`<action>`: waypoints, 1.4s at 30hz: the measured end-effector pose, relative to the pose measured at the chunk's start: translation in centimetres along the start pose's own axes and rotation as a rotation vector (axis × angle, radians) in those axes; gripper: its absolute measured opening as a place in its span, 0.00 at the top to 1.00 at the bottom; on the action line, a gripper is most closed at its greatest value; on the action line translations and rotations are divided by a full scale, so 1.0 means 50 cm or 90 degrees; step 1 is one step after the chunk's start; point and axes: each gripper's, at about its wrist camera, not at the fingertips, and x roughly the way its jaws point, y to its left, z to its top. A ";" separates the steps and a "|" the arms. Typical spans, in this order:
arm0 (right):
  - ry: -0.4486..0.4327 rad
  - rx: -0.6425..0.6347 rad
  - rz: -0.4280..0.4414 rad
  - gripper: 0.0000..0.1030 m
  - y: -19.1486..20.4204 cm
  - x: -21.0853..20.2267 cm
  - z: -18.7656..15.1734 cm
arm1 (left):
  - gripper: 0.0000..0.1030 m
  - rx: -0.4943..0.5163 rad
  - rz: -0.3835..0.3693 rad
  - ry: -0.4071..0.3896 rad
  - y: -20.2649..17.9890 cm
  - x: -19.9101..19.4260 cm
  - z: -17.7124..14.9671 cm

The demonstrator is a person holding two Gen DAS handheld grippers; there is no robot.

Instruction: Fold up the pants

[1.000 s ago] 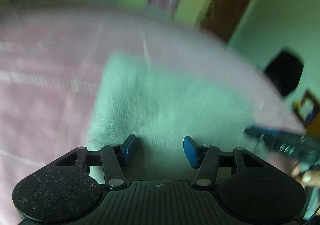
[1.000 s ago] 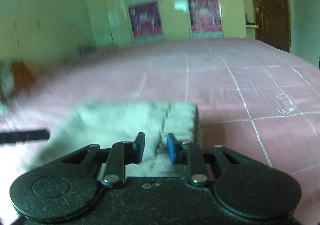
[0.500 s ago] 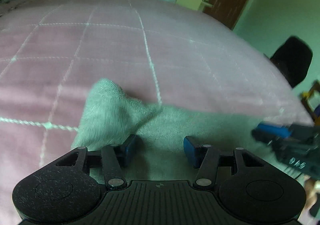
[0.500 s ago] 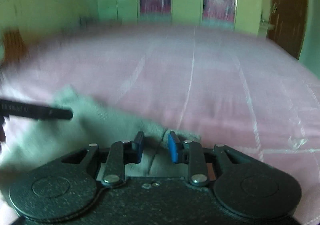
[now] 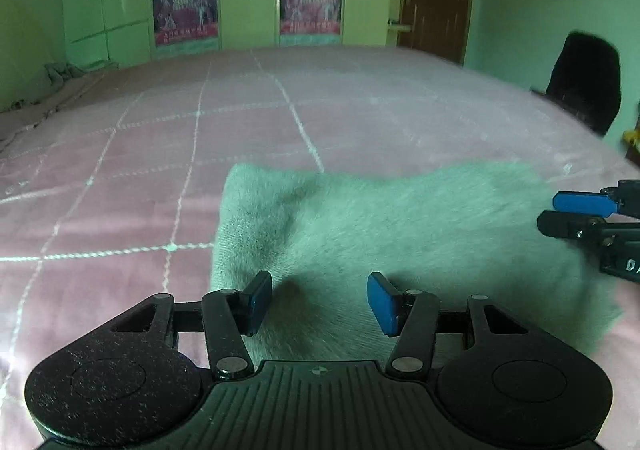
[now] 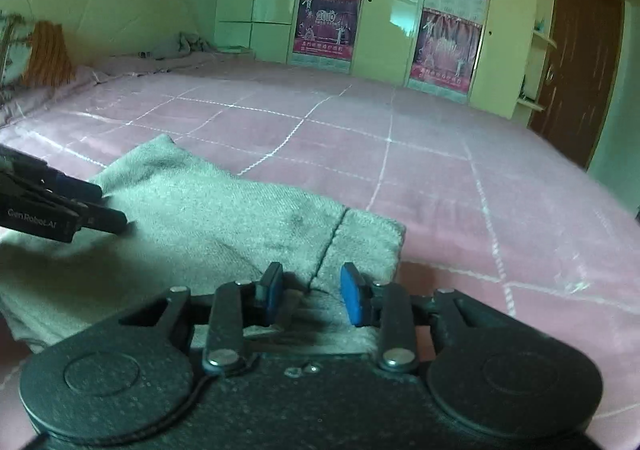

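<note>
Two angled-down grippers, right gripper [image 6: 311, 298] opening over folded pants [image 6: 224, 222]

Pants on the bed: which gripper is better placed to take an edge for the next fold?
Probably right. The right gripper sits at the hemmed corner of the pants, jaws opening, cloth between but unpinched. The left gripper hangs open over mid-fabric, with an edge beside only its left finger.
</note>
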 end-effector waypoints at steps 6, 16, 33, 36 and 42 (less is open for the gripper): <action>-0.071 0.006 0.011 0.66 0.010 -0.101 -0.004 | 0.48 0.030 0.004 -0.022 -0.023 -0.110 -0.052; 0.038 0.039 -0.010 0.49 0.013 -0.094 -0.034 | 0.45 0.052 0.026 0.021 -0.031 -0.109 -0.097; 0.065 0.460 0.168 0.23 -0.233 -0.116 -0.108 | 0.04 -0.283 -0.218 0.078 0.256 -0.068 -0.109; 0.092 0.534 0.249 0.22 -0.266 -0.070 -0.119 | 0.16 -0.370 -0.320 0.102 0.289 -0.011 -0.133; 0.139 0.602 0.358 0.26 -0.286 0.016 -0.142 | 0.26 -0.407 -0.420 0.115 0.308 0.070 -0.141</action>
